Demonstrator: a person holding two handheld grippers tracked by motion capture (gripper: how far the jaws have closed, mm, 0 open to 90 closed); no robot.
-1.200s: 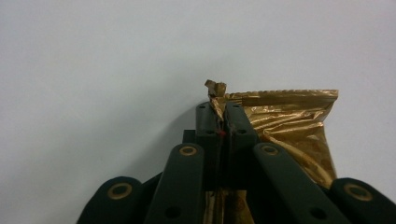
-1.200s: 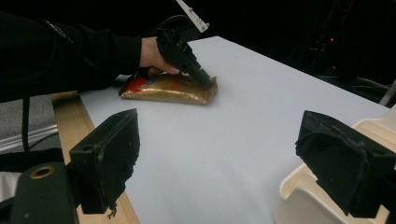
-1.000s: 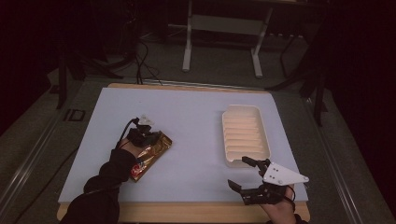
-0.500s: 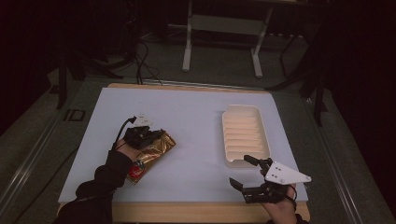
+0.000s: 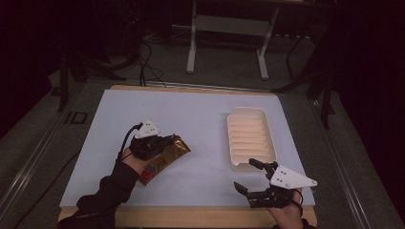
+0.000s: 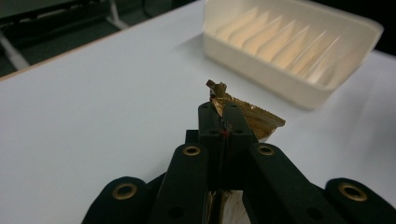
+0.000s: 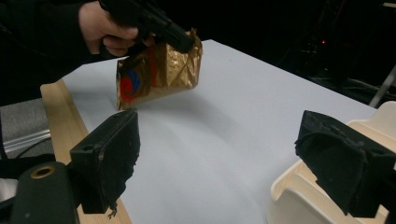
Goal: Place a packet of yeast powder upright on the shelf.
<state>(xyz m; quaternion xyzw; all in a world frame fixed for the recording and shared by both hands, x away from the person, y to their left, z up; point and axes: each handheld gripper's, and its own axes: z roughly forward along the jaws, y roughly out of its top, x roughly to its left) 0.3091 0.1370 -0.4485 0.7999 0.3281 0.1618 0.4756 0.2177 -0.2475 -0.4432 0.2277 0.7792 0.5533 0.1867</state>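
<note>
On the left half of the table [image 5: 200, 109], a gold packet [image 5: 165, 157] with a red and blue mark on its face is pinched at its upper edge by the left gripper [image 5: 160, 143]. From the right gripper view the packet [image 7: 156, 72] hangs tilted, its lower corner close to the white surface; whether that corner touches cannot be told. In the left gripper view the two black jaws are pressed together on the foil, and a crumpled gold edge [image 6: 238, 109] sticks out beyond their tips. A hand [image 5: 136, 162] in a black sleeve grips this tool, and a cable trails from it.

Well apart from the packet, toward the right side of the table, lies a cream tray [image 5: 250, 136] with ridged ribs across its floor. It lies lengthwise, running away from the person.

Near the front edge, just in front of the tray's near end, sits the right gripper [image 5: 250, 176], held by the other hand [image 5: 286, 214]. Its jaws are spread wide with nothing between them; in its own view the white tabletop shows in the gap, with the tray's corner [image 7: 299, 196] beside one jaw. A wooden strip [image 5: 191, 214] borders the table's front edge.
</note>
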